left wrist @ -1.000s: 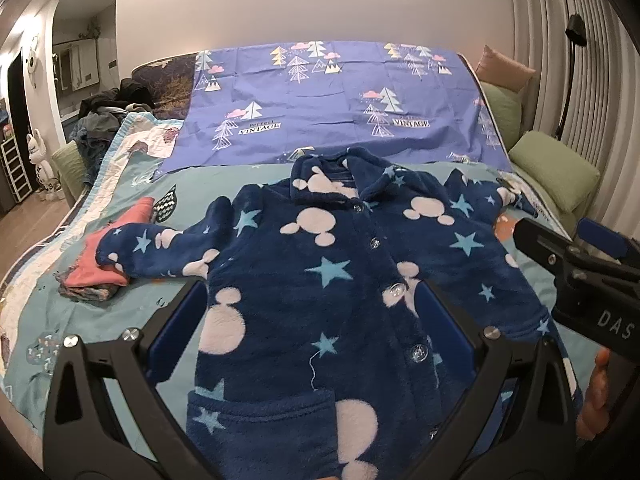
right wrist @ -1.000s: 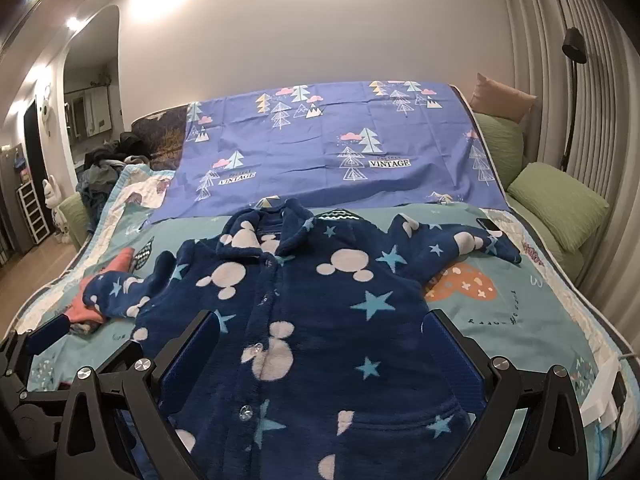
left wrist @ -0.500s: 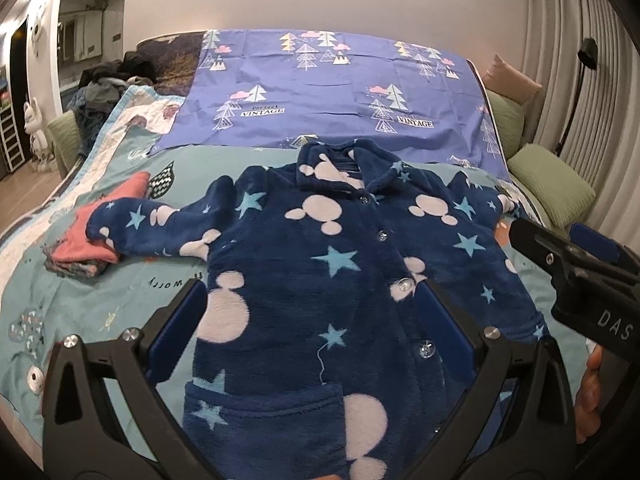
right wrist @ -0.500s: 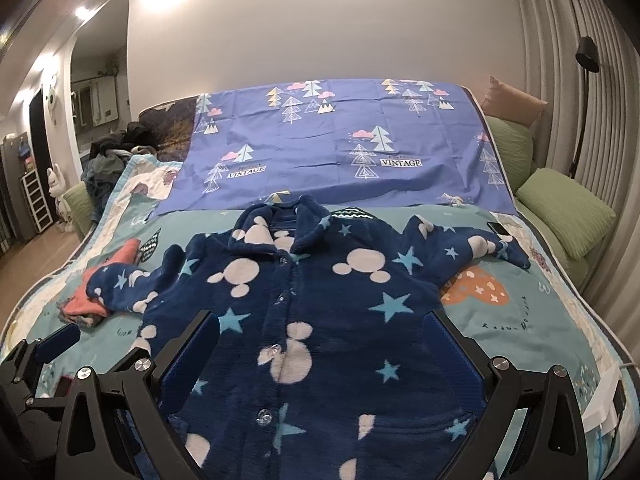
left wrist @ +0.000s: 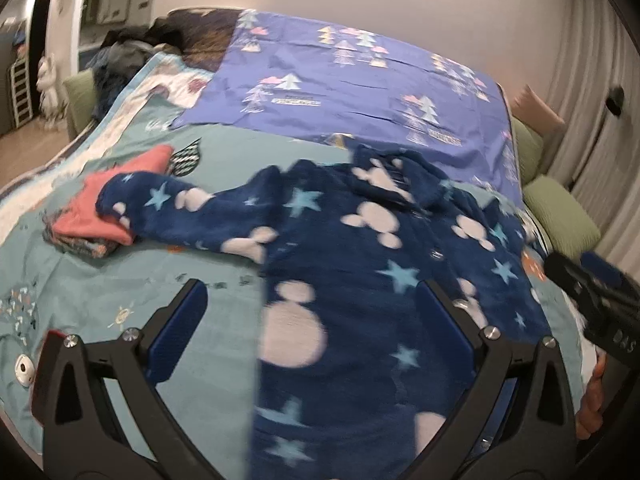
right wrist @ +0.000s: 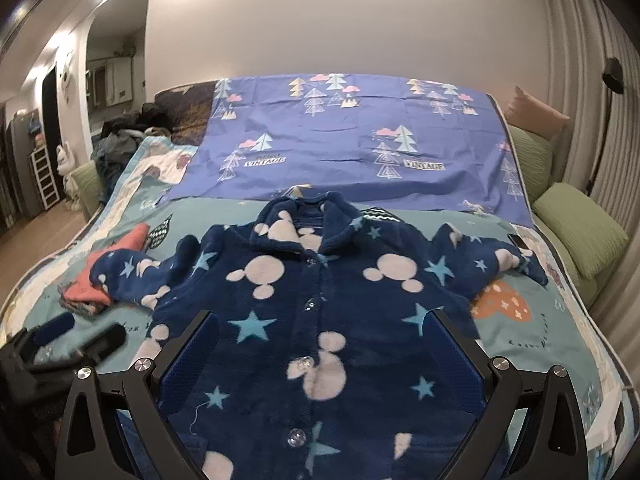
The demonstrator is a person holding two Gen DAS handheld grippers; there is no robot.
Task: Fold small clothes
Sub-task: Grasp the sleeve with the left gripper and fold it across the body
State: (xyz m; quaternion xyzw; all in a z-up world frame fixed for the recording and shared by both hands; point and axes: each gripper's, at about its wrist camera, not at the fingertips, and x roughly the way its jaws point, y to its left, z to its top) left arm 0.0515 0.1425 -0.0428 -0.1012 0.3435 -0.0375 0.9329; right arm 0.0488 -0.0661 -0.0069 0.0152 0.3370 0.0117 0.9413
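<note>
Both grippers [left wrist: 312, 320] [right wrist: 320, 352] (jaws spread) above jacket [right wrist: 320, 300].

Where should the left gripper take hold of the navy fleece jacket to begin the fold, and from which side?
Probably the cuff of the sleeve of the navy fleece jacket, approached from the outer left. That sleeve lies stretched out, its end resting on the pink folded garment, so the edge sits slightly raised and the open left gripper can reach it.

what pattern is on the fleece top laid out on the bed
Navy fleece top with white mouse-head shapes and light blue stars; clearest in the right wrist view.
</note>
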